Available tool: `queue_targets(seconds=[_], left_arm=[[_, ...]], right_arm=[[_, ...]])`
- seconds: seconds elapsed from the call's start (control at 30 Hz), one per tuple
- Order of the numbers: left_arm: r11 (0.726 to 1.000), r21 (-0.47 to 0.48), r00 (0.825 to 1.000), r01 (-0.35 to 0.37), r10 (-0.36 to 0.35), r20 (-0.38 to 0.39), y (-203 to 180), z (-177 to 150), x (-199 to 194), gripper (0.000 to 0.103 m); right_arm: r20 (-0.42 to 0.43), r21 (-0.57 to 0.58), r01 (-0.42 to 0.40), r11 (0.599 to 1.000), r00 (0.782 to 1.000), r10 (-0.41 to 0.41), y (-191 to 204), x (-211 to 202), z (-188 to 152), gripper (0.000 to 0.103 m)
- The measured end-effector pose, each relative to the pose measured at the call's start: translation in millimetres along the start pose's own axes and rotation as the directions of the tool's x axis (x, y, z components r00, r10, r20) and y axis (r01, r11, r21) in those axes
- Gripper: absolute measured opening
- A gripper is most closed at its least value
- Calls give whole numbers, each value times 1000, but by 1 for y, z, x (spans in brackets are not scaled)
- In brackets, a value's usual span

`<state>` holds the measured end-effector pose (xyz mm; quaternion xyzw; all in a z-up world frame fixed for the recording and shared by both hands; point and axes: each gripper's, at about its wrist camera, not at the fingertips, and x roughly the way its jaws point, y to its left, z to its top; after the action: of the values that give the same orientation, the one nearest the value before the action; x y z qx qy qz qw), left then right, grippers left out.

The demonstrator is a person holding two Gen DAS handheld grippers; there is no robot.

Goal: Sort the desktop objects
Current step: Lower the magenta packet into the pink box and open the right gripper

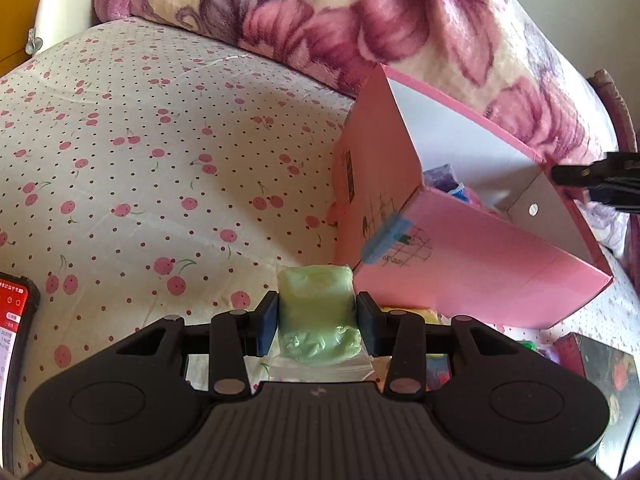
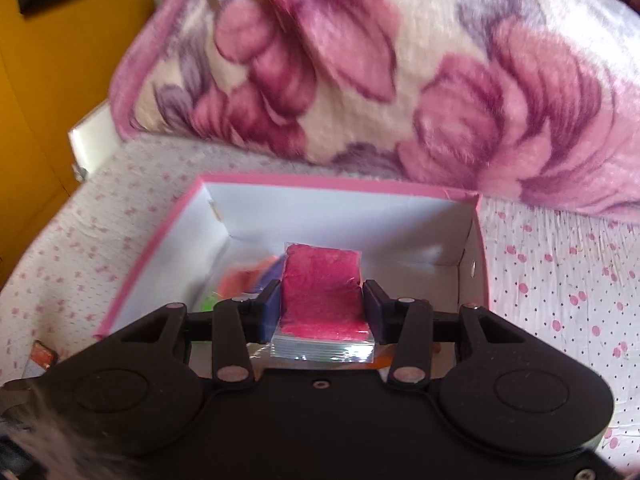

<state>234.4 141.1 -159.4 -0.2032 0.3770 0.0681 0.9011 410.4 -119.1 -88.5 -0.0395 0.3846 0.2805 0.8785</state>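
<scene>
My left gripper (image 1: 317,322) is shut on a clear bag of pale green clay (image 1: 316,300), held above the cherry-print sheet just left of the pink box (image 1: 460,256). My right gripper (image 2: 320,308) is shut on a clear bag of red clay (image 2: 322,292) and holds it over the open pink box (image 2: 148,248), which has white inner walls. Several coloured bags (image 2: 244,276) lie inside the box under the gripper; purple and blue ones show in the left wrist view (image 1: 444,180). The right gripper's tip (image 1: 592,180) shows above the box's far corner.
A folded floral blanket (image 2: 400,80) lies behind the box. A phone with a red screen (image 1: 14,320) lies at the left edge. A dark book or case (image 1: 600,364) and more coloured bags (image 1: 432,316) lie at the lower right. A yellow wall (image 2: 32,80) stands at the left.
</scene>
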Motion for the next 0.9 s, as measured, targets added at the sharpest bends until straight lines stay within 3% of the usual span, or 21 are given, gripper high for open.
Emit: queue_targets(seconds=[0.23, 0.47, 0.57, 0.67, 0.9], left_arm=[[1000, -23, 1000, 11, -11, 12, 8, 5, -2, 40], [999, -39, 1000, 23, -22, 21, 12, 9, -3, 40], [999, -42, 999, 23, -22, 26, 14, 11, -4, 40], [999, -45, 999, 23, -21, 28, 15, 11, -5, 40], [998, -51, 999, 23, -22, 28, 17, 12, -6, 40]], right_arm=[[-156, 0, 12, 1000, 988, -12, 0, 44, 13, 43], [-209, -28, 86, 996, 974, -89, -4, 70, 31, 43], [-214, -29, 108, 994, 970, -112, -7, 80, 36, 44], [-233, -7, 136, 991, 963, -134, -12, 86, 36, 63], [-122, 17, 88, 996, 989, -86, -6, 42, 27, 64]])
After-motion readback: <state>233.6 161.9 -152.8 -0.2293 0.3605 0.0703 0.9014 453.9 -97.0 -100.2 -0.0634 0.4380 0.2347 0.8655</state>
